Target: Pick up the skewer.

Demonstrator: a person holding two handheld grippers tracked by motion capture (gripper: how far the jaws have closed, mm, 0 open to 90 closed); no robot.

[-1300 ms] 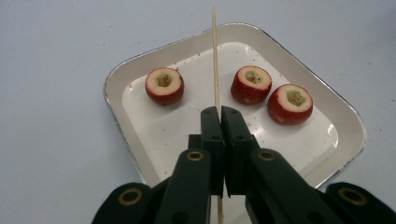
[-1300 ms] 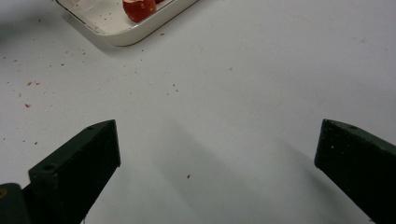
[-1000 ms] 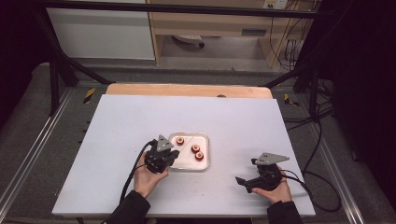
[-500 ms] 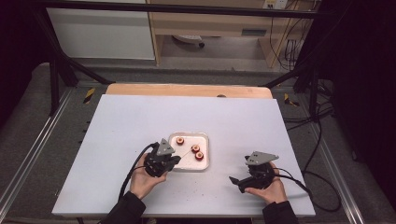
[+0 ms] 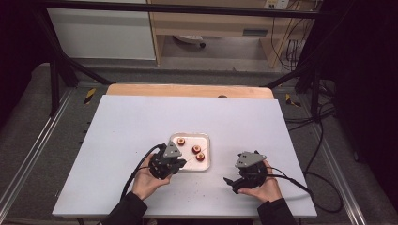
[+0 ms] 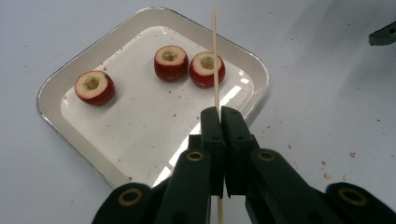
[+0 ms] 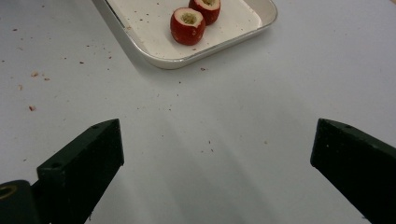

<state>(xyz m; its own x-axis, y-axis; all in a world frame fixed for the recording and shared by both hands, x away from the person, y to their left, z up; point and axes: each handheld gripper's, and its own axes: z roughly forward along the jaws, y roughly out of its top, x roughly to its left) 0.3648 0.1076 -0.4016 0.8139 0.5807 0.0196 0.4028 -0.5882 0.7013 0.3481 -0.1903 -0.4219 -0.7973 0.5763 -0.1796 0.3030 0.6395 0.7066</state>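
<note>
On a white table (image 5: 141,122), the left gripper (image 6: 219,116) is clenched on a thin wooden skewer (image 6: 215,56) that points out over a white tray (image 6: 60,84) just ahead of it. Three cored red fruit pieces (image 6: 171,62) sit in the tray, two of them touching and one apart. The right gripper (image 5: 230,182) hovers released, jaws wide, over bare table near the tray's corner.

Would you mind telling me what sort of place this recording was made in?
Probably a lab recording bench rather than a kitchen: a white tabletop inside a black metal frame, trailing black cables, and handheld black two-jaw grippers working over a small white tray of cored red fruit pieces.
</note>
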